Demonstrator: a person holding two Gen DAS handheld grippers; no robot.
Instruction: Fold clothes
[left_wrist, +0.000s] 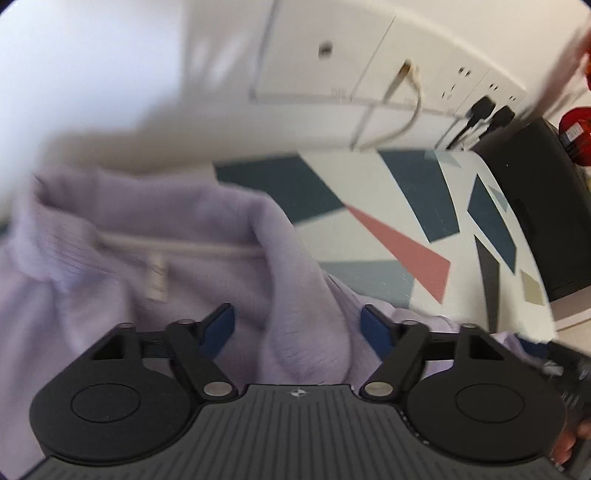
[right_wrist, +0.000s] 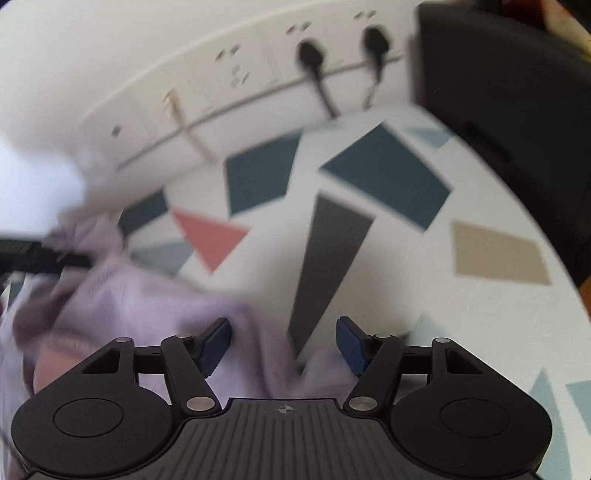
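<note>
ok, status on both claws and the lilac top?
Left claw open over lilac top, no grip. Right claw open at the top's edge, empty. Top rumpled on patterned table, not folded. Nothing in the way.

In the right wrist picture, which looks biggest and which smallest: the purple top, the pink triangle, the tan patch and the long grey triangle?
1. Purple top, though it lies nearest the camera, which may flatter it.
2. Long grey triangle and tan patch: too alike to rank.
3. Pink triangle, smallest.
</note>
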